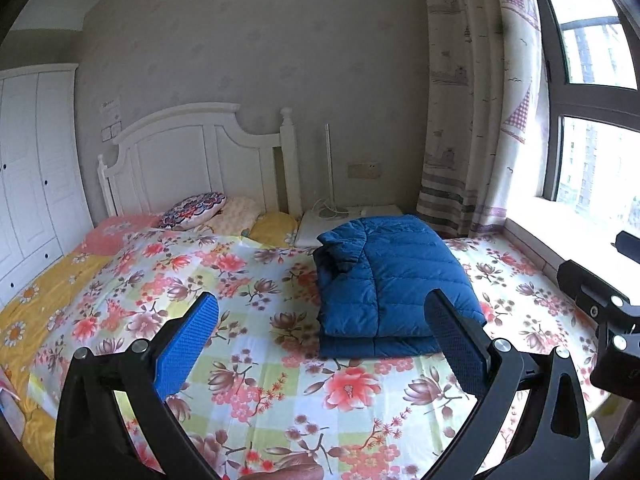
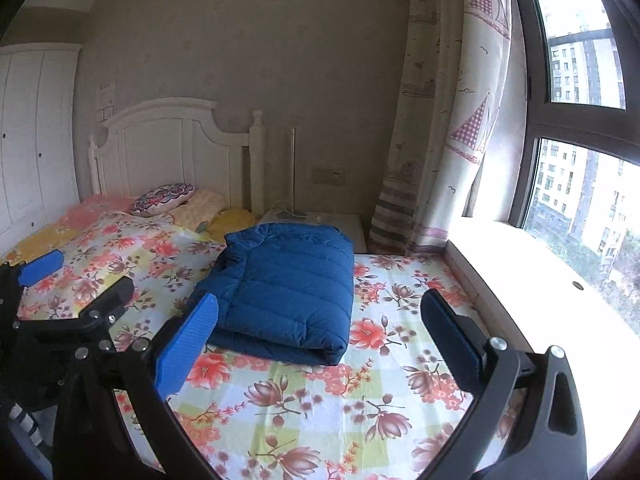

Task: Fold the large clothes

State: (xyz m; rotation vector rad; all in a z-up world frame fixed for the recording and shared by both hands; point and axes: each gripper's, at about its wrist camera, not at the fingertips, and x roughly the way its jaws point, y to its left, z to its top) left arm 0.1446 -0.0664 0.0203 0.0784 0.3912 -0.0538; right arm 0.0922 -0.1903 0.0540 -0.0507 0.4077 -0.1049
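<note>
A blue quilted puffer jacket [image 1: 394,284] lies folded into a neat rectangle on the floral bedspread [image 1: 248,280], collar towards the headboard. In the right wrist view the same jacket [image 2: 280,292] sits just beyond the fingers. My left gripper [image 1: 324,336] hovers above the bed in front of the jacket, open, with nothing between its blue pads [image 1: 188,344]. My right gripper [image 2: 320,340] is also open and empty, raised over the bedspread [image 2: 380,360] near the jacket's folded front edge. The left gripper [image 2: 40,268] shows at the left edge of the right wrist view.
White headboard [image 1: 192,152] and several pillows [image 1: 192,208] are at the far end. A white wardrobe [image 1: 32,168] stands left. A curtain [image 1: 476,100], window and wide sill [image 2: 532,280] run along the right. A white bedside stand [image 1: 320,220] lies behind the jacket.
</note>
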